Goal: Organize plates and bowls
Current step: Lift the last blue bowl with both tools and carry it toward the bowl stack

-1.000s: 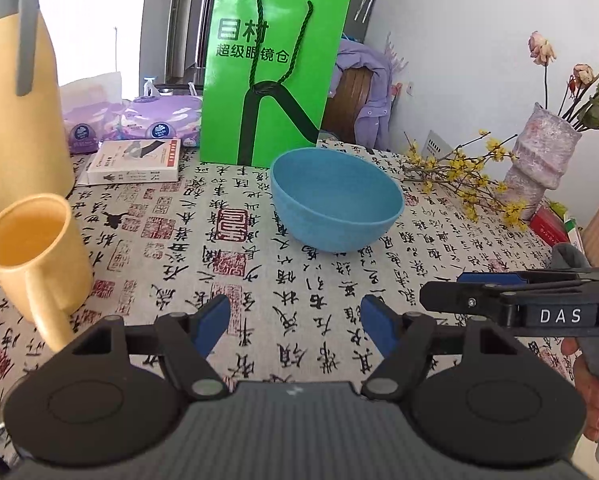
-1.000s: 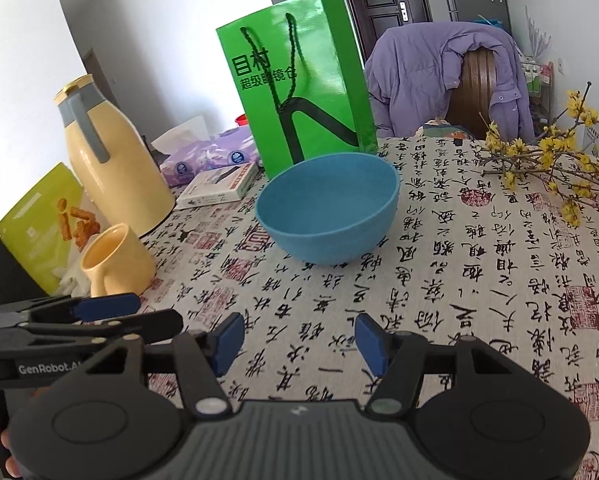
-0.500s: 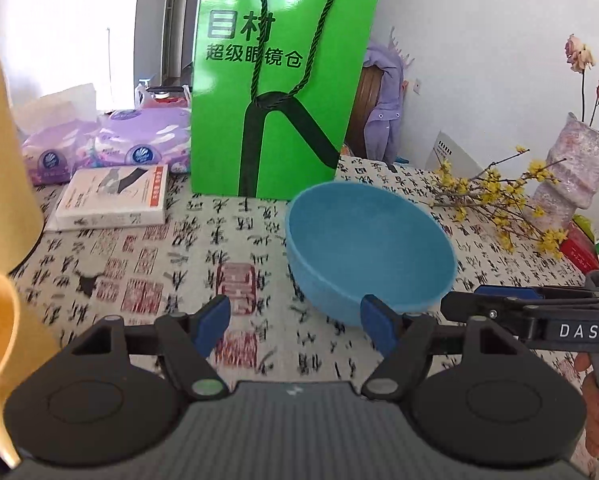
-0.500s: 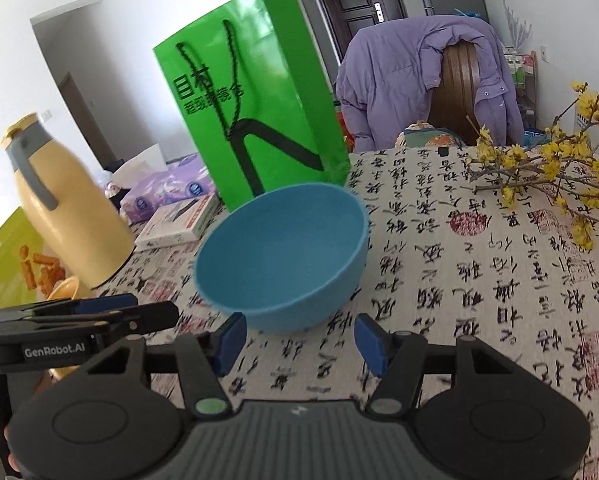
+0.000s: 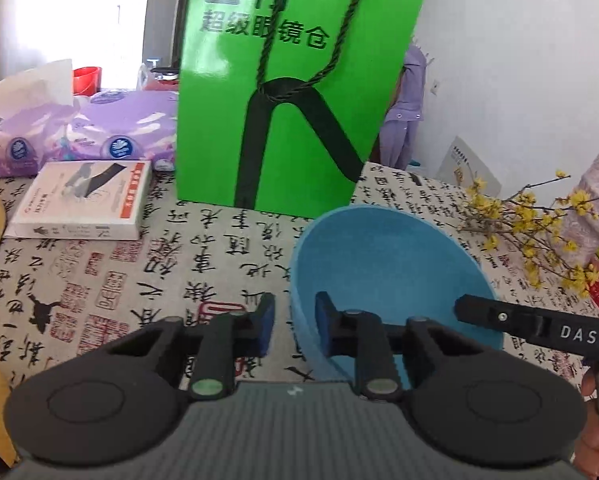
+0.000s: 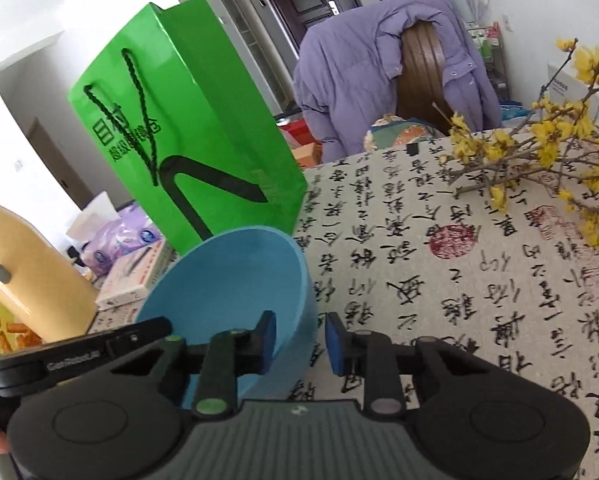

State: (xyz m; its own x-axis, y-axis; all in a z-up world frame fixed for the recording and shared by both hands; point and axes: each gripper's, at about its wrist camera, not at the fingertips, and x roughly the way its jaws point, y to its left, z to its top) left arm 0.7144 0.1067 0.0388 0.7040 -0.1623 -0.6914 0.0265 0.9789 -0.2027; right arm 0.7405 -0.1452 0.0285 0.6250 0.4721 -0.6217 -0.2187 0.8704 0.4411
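Note:
A blue bowl [image 5: 383, 264] stands upright on the calligraphy tablecloth; it also shows in the right wrist view [image 6: 227, 280]. My left gripper [image 5: 293, 330] straddles the bowl's left rim, one finger outside and one inside, with small gaps still showing at the pads. My right gripper [image 6: 299, 342] straddles the bowl's right rim the same way, its jaws narrowed but not pressed tight. No plates are in view.
A green paper bag [image 5: 295, 92] stands just behind the bowl. A white box [image 5: 79, 204] and tissue packs [image 5: 79, 136] lie at the left. A yellow thermos [image 6: 27, 280] is at the far left. Yellow flower branches [image 6: 547, 160] lie at the right, beside a vase [image 5: 595, 204].
Both grippers have moved forward to the bowl and narrowed their jaws around its opposite rims. The bowl has not visibly shifted on the cloth.

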